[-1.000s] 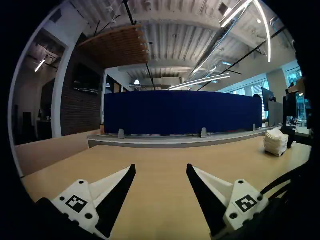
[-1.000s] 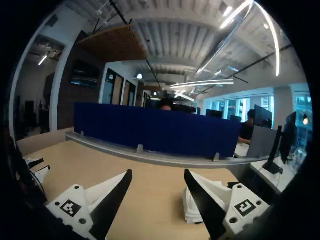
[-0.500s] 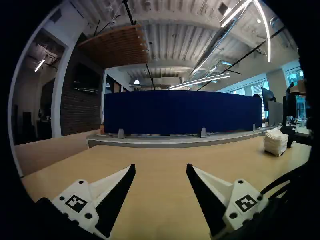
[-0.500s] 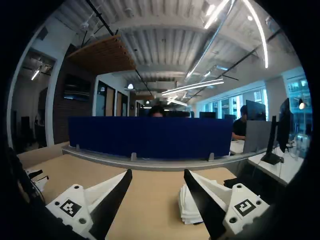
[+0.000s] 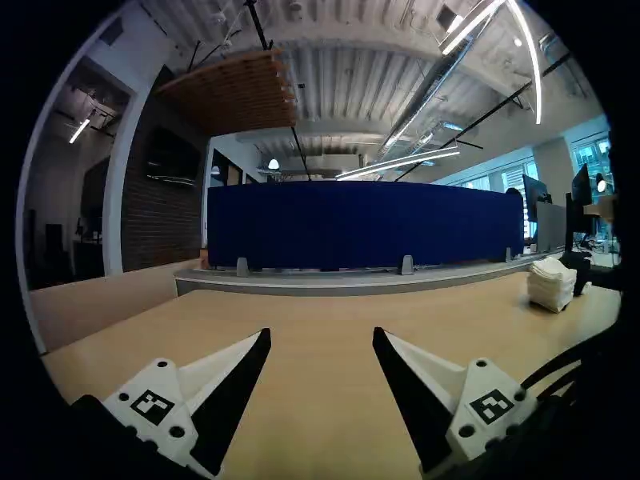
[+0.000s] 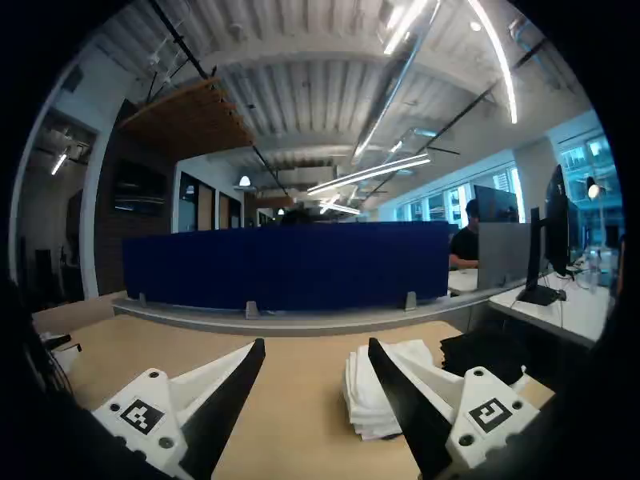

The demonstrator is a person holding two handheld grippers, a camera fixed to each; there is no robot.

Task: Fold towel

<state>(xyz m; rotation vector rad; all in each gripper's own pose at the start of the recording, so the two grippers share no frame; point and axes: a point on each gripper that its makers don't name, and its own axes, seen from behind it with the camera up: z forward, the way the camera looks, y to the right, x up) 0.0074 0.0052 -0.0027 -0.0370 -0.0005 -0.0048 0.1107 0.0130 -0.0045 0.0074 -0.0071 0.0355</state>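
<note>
Hovering low over the pale wooden bench (image 6: 304,408), the right hand-held gripper (image 6: 314,342) gapes empty just before the stack of folded white cloth towels (image 6: 370,394) near the bench's right edge, apparently lined up to take one, while the left hand-held gripper (image 5: 320,332) sits spread and empty, well apart.

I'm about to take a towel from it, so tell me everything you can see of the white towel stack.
The white towel stack is a neat pile of folded white cloths, soft-looking, layered edges showing. It lies flat on the wooden table, with something dark just beyond. One finger of the open right hand-held gripper crosses in front; contact cannot be told.
</note>
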